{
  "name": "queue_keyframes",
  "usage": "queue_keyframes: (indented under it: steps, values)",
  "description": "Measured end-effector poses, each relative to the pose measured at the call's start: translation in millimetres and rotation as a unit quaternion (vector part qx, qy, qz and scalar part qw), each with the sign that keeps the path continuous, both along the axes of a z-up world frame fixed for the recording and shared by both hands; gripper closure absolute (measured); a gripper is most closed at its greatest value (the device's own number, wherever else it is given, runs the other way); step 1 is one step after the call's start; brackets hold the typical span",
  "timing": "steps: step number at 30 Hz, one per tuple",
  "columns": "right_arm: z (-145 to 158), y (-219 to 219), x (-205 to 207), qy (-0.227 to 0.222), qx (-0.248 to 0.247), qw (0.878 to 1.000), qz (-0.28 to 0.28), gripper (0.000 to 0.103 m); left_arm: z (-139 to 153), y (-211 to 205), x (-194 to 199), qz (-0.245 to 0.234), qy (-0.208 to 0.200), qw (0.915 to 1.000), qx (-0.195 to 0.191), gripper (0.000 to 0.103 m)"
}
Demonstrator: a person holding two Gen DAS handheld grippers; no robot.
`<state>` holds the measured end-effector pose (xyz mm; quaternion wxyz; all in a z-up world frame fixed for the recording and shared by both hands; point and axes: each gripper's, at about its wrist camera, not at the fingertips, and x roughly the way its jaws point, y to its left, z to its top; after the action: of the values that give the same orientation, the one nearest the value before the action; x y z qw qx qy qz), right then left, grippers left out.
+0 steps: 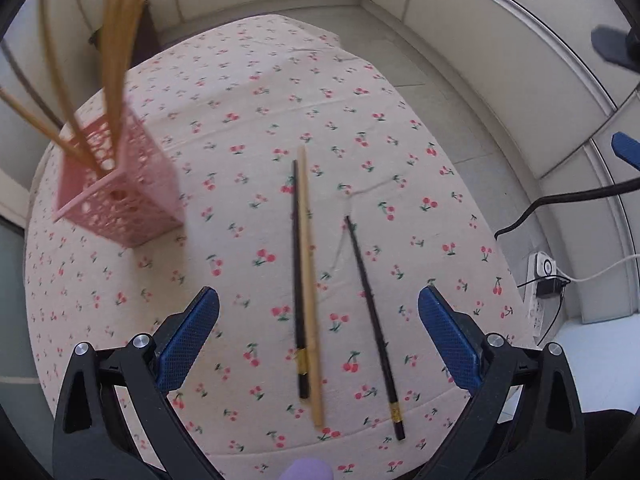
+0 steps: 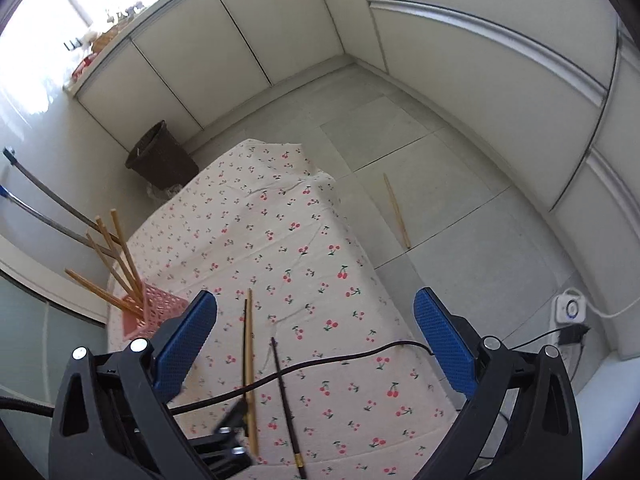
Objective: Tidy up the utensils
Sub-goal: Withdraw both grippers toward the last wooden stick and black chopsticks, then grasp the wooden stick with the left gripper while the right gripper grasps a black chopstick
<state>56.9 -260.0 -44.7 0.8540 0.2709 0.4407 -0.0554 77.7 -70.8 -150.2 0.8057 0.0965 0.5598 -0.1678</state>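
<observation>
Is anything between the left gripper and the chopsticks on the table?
Nothing visible. The left gripper is open above three chopsticks on the tablecloth, with bare cloth between them and the pink holder.

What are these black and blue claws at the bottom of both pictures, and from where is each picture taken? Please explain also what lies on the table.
They are two hand-held grippers; a person carries one in each hand, with a camera above the fingers. One picture looks along the left gripper, the other along the right gripper. Both are open and hold nothing. On the cherry-print tablecloth lie two black chopsticks and one wooden chopstick. A pink basket holds more wooden chopsticks. Another one lies on the floor.
</observation>
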Motion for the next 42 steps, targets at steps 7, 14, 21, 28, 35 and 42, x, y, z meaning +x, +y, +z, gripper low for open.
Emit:
queue_keyframes:
  steps: [7, 14, 21, 28, 35, 42]
  values:
    - [0.5, -12.7, 0.7, 0.004, 0.062, 0.998, 0.007, 0.007, -18.4, -40.6, 61.4, -0.039, -0.035, 0.9975, 0.047, 0.026]
    - [5.4, -14.3, 3.2, -0.001, 0.074, 0.997, 0.020, 0.007, -50.5, -27.2, 119.0, 0.008, 0.021, 0.9992, 0.033, 0.056]
    - [-5.0, -14.7, 7.6, 0.015, 0.080, 0.996, 0.023, 0.007, -52.7, -31.0, 127.8, -0.007, 0.007, 0.9995, 0.031, 0.080]
    - [-10.3, -10.8, 10.8, 0.029, 0.073, 0.997, 0.027, 0.007, -49.7, -45.3, 117.2, -0.020, -0.014, 0.9989, 0.041, 0.099]
    - [-2.6, -16.5, 7.7, 0.007, 0.072, 0.997, 0.019, 0.007, 11.9, -33.8, 69.5, -0.037, -0.075, 0.9965, 0.003, 0.100]
    - [-4.6, 11.3, 10.5, 0.013, 0.038, 0.997, 0.064, 0.007, 66.0, 25.5, 0.8, 0.003, -0.125, 0.9901, -0.064, 0.100]
